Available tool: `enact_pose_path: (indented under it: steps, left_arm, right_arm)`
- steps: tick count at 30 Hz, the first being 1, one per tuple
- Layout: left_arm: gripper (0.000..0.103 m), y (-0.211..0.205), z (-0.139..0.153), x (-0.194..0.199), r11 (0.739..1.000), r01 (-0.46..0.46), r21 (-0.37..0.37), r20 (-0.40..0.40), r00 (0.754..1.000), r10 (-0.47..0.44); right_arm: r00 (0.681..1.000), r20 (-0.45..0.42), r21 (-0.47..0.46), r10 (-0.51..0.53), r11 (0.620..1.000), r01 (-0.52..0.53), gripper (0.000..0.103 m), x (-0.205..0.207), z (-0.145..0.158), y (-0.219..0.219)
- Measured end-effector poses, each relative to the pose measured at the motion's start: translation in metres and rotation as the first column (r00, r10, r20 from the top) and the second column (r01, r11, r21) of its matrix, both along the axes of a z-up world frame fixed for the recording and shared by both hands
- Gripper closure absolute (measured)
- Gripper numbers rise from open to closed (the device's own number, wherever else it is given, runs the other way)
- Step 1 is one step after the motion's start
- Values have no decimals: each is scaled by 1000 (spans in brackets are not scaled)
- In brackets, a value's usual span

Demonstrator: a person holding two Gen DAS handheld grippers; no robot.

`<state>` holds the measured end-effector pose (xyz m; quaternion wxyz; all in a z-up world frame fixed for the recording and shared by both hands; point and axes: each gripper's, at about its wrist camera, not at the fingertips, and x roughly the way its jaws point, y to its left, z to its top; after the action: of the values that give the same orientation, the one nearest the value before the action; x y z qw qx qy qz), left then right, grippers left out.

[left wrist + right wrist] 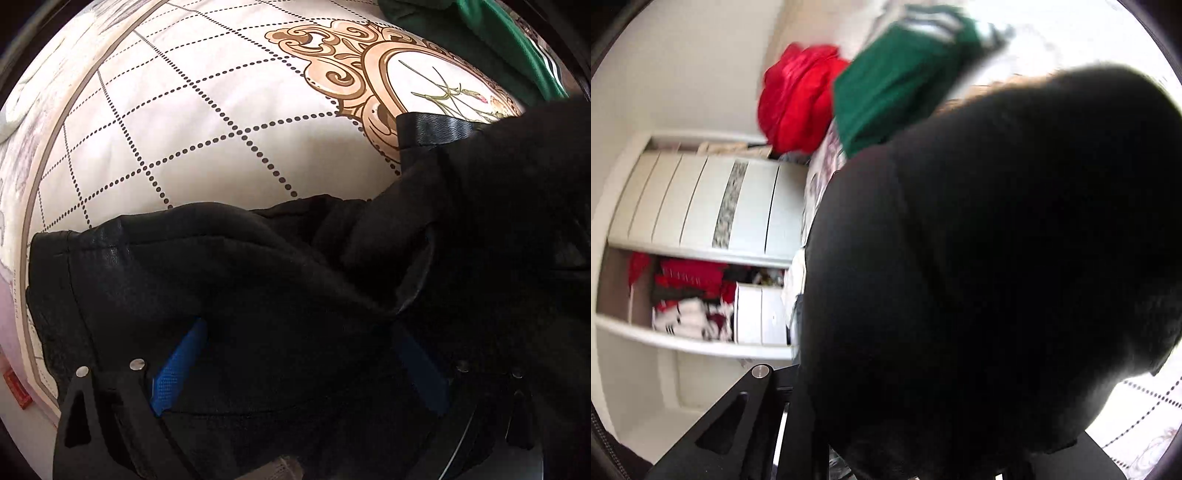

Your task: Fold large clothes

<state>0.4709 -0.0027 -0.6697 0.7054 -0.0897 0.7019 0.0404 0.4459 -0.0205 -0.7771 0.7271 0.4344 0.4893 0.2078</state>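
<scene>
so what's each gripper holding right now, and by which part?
Left gripper: jaws stand apart with the black garment draped between and over them; whether it is gripped can't be told. Right gripper: the garment covers the jaws, so cannot tell.

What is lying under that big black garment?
Under the black garment lies a cream bedspread with dotted lines and a scrolled medallion. How the pattern continues beneath is covered, as are the left tongs' tips.

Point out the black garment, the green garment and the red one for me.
black garment (pixel 229 280): left wrist view, on its leathery front panel.
green garment (pixel 897 81): right wrist view, on its plain middle.
red garment (pixel 798 99): right wrist view, on the bunched centre.
</scene>
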Motion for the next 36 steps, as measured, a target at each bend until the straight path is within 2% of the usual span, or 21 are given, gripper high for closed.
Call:
enact_pose_path:
  steps: [6, 7, 9, 11, 14, 17, 18, 20, 21, 24, 25, 27, 29, 30, 31, 32, 33, 34, 36]
  left_arm:
    - [0, 4, -3, -7, 998, -10, -56, 26, 1000, 11]
    - [0, 8, -2, -8, 997, -13, -74, 31, 999, 15]
    - [0, 25, 11, -17, 993, -37, -113, 32, 999, 41]
    - [0, 58, 29, -25, 984, -97, -151, 64, 992, 108]
    - [0, 120, 66, -55, 962, -217, -167, 134, 962, 240]
    - [0, 200, 98, -105, 903, -393, -172, 176, 890, 421]
    - [0, 226, 106, -126, 875, -452, -175, 186, 857, 480]
    - [0, 259, 106, -165, 833, -527, -169, 188, 812, 552]
    - [0, 281, 109, -186, 804, -571, -165, 190, 781, 595]
    - [0, 317, 109, -235, 746, -653, -133, 197, 720, 666]
    - [0, 323, 114, -241, 734, -668, -123, 200, 708, 678]
    - [0, 343, 109, -267, 701, -707, -98, 190, 678, 710]
    - [0, 347, 105, -289, 671, -736, -90, 174, 652, 738]
    - [0, 344, 102, -291, 664, -742, -91, 167, 646, 745]
    - [0, 347, 102, -300, 652, -752, -96, 159, 635, 756]
    - [0, 349, 101, -306, 641, -760, -101, 158, 624, 765]
    - [0, 350, 106, -312, 635, -764, -109, 159, 617, 770]
    - [0, 349, 108, -315, 630, -767, -122, 158, 612, 775]
    - [0, 347, 117, -315, 614, -772, -163, 156, 594, 789]
  right_arm:
    - [993, 40, -114, 109, 988, -104, 84, 7, 32, 43]
    - [992, 43, -126, 117, 986, -111, 84, -2, 35, 35]
    - [990, 52, -166, 133, 978, -123, 84, -8, 47, 43]
    - [983, 63, -235, 175, 960, -156, 84, -14, 58, 59]
    - [966, 72, -311, 249, 926, -216, 84, -26, 75, 96]
    - [935, 80, -388, 345, 875, -289, 84, -34, 86, 149]
    - [917, 78, -418, 392, 848, -328, 84, -38, 86, 176]
    - [879, 68, -467, 473, 793, -391, 84, -47, 90, 223]
    - [857, 60, -492, 511, 762, -420, 84, -51, 89, 244]
    - [763, -5, -549, 646, 636, -542, 84, -76, 63, 320]
    - [735, -30, -564, 677, 596, -572, 84, -84, 53, 336]
    - [655, -127, -602, 745, 467, -648, 84, -111, 11, 381]
    - [593, -233, -604, 771, 363, -709, 79, -130, -22, 404]
    - [578, -259, -592, 774, 346, -728, 70, -136, -29, 413]
    - [571, -254, -576, 780, 352, -738, 57, -138, -24, 418]
    - [557, -252, -550, 792, 356, -755, 48, -139, -17, 420]
    - [535, -255, -492, 805, 369, -789, 28, -139, -8, 420]
    - [527, -255, -435, 811, 390, -812, 16, -131, -3, 419]
    - [527, -248, -298, 813, 454, -840, 16, -125, 18, 406]
